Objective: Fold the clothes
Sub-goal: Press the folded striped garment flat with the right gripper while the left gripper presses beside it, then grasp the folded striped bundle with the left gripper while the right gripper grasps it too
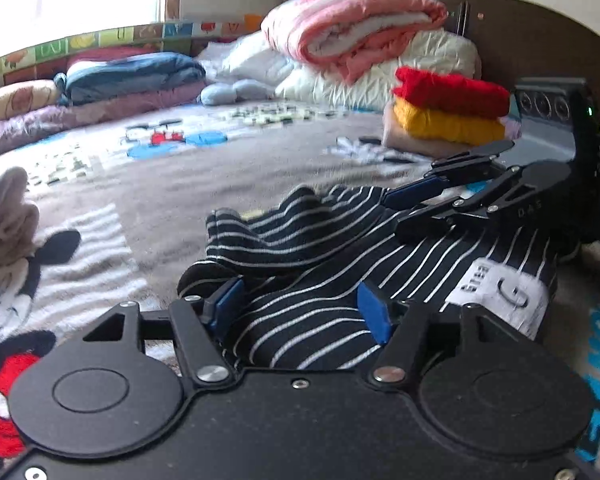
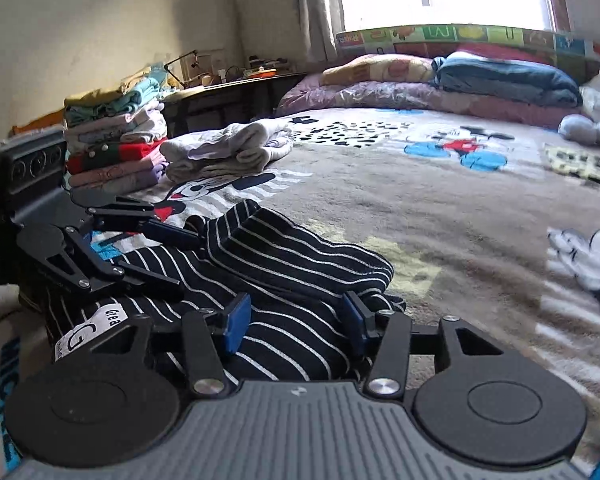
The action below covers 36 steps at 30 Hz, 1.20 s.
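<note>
Navy white-striped garment [image 1: 324,280] lies bunched on the bed's cartoon blanket [image 1: 180,176], directly beneath both grippers. The left gripper [image 1: 300,308] straddles its folds with jaws parted, pads off the cloth; so does the right gripper [image 2: 296,320]. At two o'clock, farther off, folded red and yellow knits [image 1: 452,112] sit stacked.
</note>
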Each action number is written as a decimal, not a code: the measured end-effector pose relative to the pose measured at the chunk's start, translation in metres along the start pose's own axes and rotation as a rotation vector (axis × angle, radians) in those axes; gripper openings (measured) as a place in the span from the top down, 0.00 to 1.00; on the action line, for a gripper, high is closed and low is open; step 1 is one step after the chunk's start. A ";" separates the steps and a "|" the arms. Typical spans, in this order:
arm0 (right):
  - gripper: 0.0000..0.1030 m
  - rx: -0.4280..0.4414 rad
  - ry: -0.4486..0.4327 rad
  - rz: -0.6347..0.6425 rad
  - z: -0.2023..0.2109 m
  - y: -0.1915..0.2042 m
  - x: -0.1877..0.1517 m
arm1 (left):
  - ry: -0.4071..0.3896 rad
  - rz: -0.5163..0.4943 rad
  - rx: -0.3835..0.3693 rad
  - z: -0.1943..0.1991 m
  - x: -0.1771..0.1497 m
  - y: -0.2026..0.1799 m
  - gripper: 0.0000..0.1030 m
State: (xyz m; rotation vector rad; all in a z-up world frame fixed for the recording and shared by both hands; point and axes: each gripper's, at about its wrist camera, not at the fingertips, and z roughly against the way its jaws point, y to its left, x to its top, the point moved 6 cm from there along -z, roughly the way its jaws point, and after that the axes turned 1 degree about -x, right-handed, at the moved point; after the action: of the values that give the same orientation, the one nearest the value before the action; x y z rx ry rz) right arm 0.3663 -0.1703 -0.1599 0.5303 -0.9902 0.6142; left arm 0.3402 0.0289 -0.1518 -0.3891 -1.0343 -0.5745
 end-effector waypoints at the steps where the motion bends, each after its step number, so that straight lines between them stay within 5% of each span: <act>1: 0.53 -0.010 -0.022 0.002 0.005 0.001 0.002 | -0.021 0.008 0.004 0.007 0.004 -0.001 0.39; 12: 0.66 -0.041 -0.149 0.015 0.083 0.059 0.006 | -0.057 0.005 0.028 0.050 0.002 -0.053 0.46; 18: 0.69 -0.074 -0.029 -0.038 0.063 0.057 -0.028 | 0.043 0.019 0.062 0.028 -0.023 -0.057 0.49; 27: 0.68 -0.080 0.000 -0.060 0.051 0.053 -0.037 | 0.018 0.034 0.139 0.034 -0.032 -0.062 0.45; 31: 0.60 -0.129 -0.058 -0.076 0.072 0.060 -0.036 | -0.032 0.218 0.181 0.063 -0.033 -0.056 0.39; 36: 0.46 -0.126 -0.113 -0.427 0.098 0.035 -0.045 | -0.082 0.490 0.154 0.083 -0.038 -0.035 0.36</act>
State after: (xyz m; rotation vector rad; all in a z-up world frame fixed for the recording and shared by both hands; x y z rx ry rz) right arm 0.2653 -0.2208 -0.1514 0.6461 -0.9766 0.1411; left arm 0.2468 0.0572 -0.1454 -0.5118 -1.0077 -0.0402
